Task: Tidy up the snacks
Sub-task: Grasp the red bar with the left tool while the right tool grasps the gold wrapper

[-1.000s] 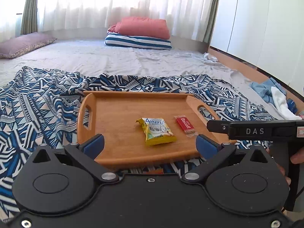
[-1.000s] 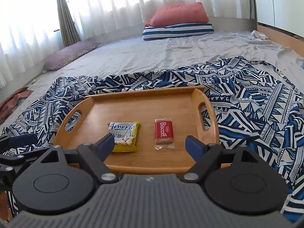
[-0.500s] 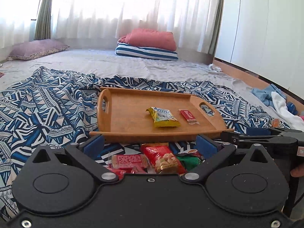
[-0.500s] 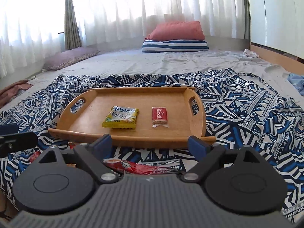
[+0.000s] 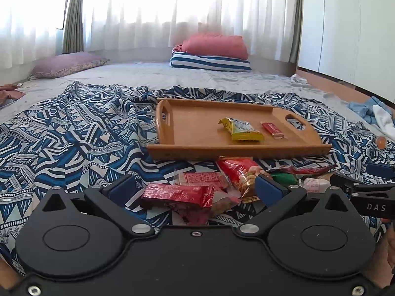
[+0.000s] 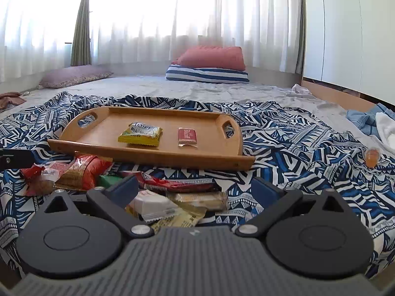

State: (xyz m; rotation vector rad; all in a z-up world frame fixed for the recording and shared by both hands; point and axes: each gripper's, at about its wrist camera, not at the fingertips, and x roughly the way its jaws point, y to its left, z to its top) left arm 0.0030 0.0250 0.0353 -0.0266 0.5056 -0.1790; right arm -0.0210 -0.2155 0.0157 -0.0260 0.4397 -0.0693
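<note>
**Both tools wide over the loose snack pile, tray just beyond**

Your left tool [image 5: 196, 188] stands wide, its blue pads either side of a dark red wrapped bar [image 5: 177, 195] without pressing on it. Behind that bar lies a flat red-patterned packet [image 5: 201, 179], and at one o'clock a red bag of nuts [image 5: 240, 172] leans toward the right-hand pad. A green packet [image 5: 284, 177] and a small white sweet [image 5: 316, 185] lie further toward three o'clock, near your right tool's black finger.

Your right tool [image 6: 195, 190] is also wide; its jaws have just been opening, and nothing is gripped. Between its pads, low down, lie a white packet [image 6: 151, 204] and a pale biscuit packet [image 6: 200, 197], with a long red wrapper [image 6: 172, 182] just beyond them.

All of this loose pile sits on the blue-and-white patterned blanket [image 5: 74, 133] spread over the bed. At twelve o'clock, just past the pile, is the wooden tray [image 6: 103, 125], carrying a yellow snack packet [image 6: 140, 134] and, beside it but apart, a red Biscoff biscuit [image 6: 187, 137]. At three o'clock in the right view a small orange jelly cup [image 6: 372, 156] rests on the blanket, well apart from the rest.
</note>
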